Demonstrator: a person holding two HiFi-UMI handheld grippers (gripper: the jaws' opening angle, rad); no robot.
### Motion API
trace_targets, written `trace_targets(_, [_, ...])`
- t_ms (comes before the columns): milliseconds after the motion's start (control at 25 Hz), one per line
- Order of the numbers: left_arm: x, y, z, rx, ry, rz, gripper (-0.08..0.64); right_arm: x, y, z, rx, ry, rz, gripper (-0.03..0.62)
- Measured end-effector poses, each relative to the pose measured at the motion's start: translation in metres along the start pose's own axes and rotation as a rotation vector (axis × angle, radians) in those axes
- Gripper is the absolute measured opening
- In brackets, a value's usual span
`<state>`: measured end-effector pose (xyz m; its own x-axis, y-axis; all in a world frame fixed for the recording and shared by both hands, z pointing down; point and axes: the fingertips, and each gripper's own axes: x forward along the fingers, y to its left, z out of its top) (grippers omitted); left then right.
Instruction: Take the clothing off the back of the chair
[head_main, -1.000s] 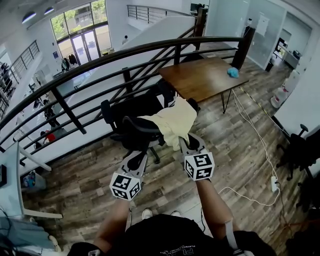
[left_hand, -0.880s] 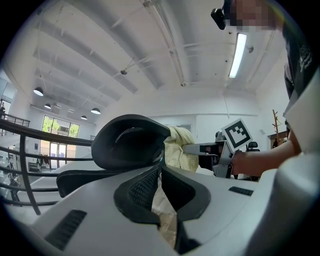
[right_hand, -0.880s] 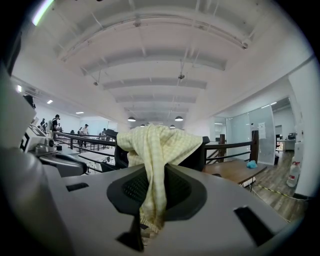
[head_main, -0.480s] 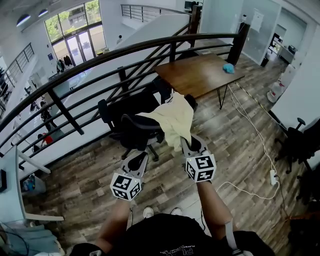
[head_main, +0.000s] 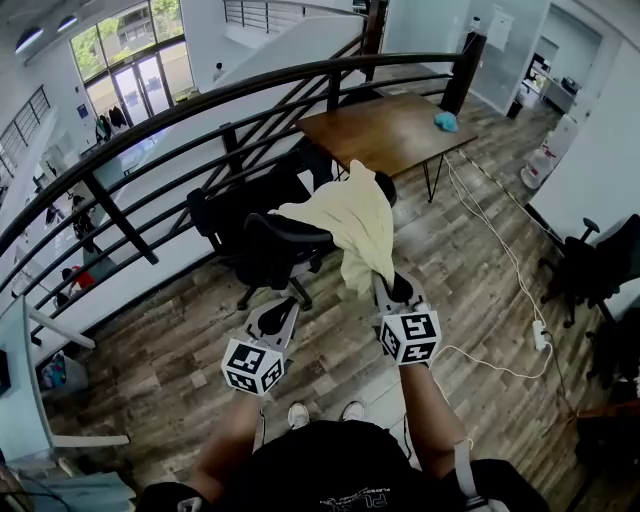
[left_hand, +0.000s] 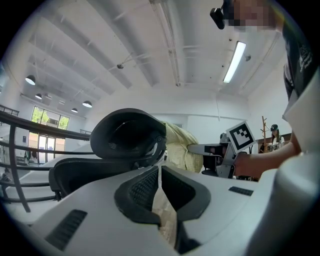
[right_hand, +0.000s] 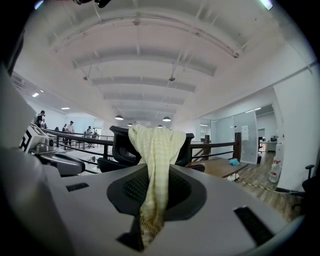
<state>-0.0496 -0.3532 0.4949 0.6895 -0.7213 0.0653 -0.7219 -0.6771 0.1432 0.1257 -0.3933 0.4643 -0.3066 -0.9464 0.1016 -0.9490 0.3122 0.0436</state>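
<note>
Right gripper: the right gripper (head_main: 386, 292) is being kept closed on the lower hanging edge of the clothing (head_main: 347, 212), and the pale yellow fabric is being pinched between its jaws.
Left gripper: the left gripper (head_main: 281, 311) is being held low in front of the chair (head_main: 268, 252), its jaws nearly together, with nothing between them and only floor showing through the slit.
Clothing: it is being carried mostly by the top of the chair's backrest, draped over it, with one tail being drawn down towards the right gripper.
Step in hand: judging by the grip, the clothing is being drawn off the backrest.
Doing it well: the fabric is probably being freed most cleanly if it is lifted up and over the top of the backrest, not dragged straight back; a firm pinch is being called for, since only a narrow tail is being held.
Risk: the headrest (left_hand: 127, 134) is being partly covered by the fabric and may be snagging it; a wheeled chair may be pulled along by a low tug.
Left gripper's use: it could be used to steady the chair or take a second edge.
Surroundings: a dark railing (head_main: 200, 108) is running just behind the chair, and a wooden table (head_main: 385, 135) with a blue object (head_main: 445, 121) is standing beyond it.
Floor: a white cable (head_main: 500, 255) is lying to the right, well apart from the chair.
</note>
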Motion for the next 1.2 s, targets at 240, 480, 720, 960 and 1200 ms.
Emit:
trace_targets(240, [-0.013, 0.001, -0.001, 0.003, 0.007, -0.055, 0.017, -0.016, 0.009, -0.002, 0.005, -0.01, -0.073, 0.069])
trace_targets(480, [-0.018, -0.001, -0.007, -0.001, 0.018, -0.084, 0.017, -0.032, 0.016, -0.004, 0.003, -0.024, -0.114, 0.068])
trace_targets(720, [-0.018, -0.009, -0.006, 0.015, 0.007, -0.061, 0.017, -0.045, 0.023, -0.008, 0.027, -0.031, -0.092, 0.069])
trace_targets(960, [-0.027, -0.026, 0.001, 0.021, -0.009, 0.008, 0.017, -0.061, 0.024, -0.007, 0.025, -0.04, -0.056, 0.069])
trace_targets(1200, [-0.035, -0.042, -0.004, 0.028, 0.0, 0.061, 0.017, -0.077, 0.025, -0.007, 0.001, -0.041, -0.028, 0.069])
